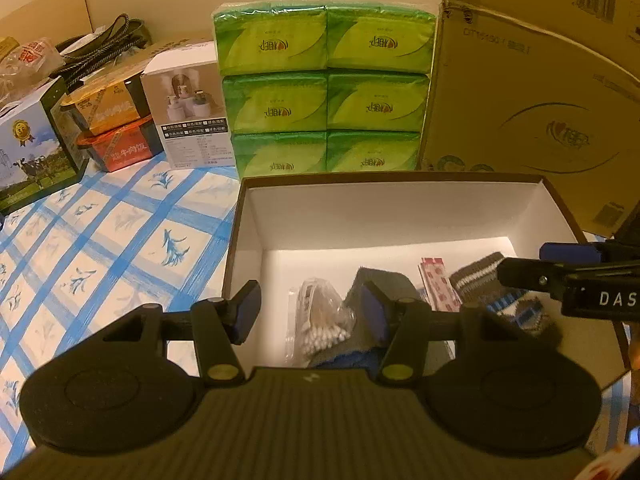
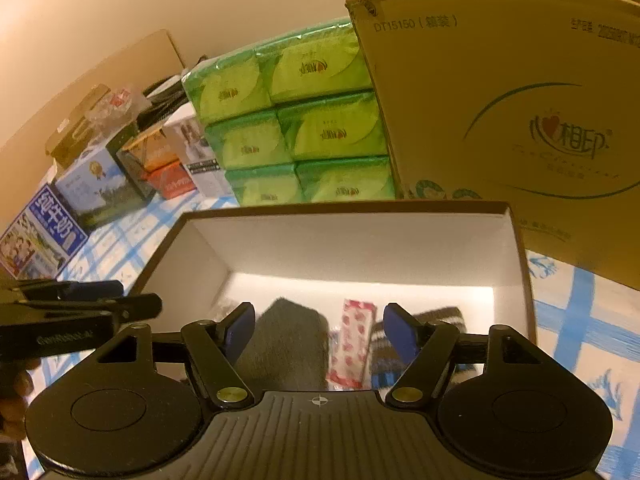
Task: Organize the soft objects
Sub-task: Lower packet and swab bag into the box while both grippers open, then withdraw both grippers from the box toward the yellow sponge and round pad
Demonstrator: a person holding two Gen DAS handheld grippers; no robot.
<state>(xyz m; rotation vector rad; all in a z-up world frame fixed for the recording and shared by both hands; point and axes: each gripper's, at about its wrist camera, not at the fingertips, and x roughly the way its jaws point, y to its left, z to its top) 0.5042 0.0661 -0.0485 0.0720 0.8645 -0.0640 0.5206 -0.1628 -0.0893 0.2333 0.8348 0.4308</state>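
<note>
Inside white box [image 1: 256,240], grey cloth [image 1: 380,280], striped sock [image 1: 476,276], swabs [image 1: 324,336], both jaws released

A stack of green tissue packs [image 1: 326,96] stands on the blue-checked counter [image 1: 120,232]. Just right of it rises a large cardboard carton [image 1: 532,92]; just left sits a white product box [image 1: 188,108], then stacked meal tubs [image 1: 112,124] and a milk carton box [image 1: 34,148].

Box [image 1: 248,240] back half free, tissue packs [image 1: 324,96] and carton [image 1: 532,120] wall behind
</note>
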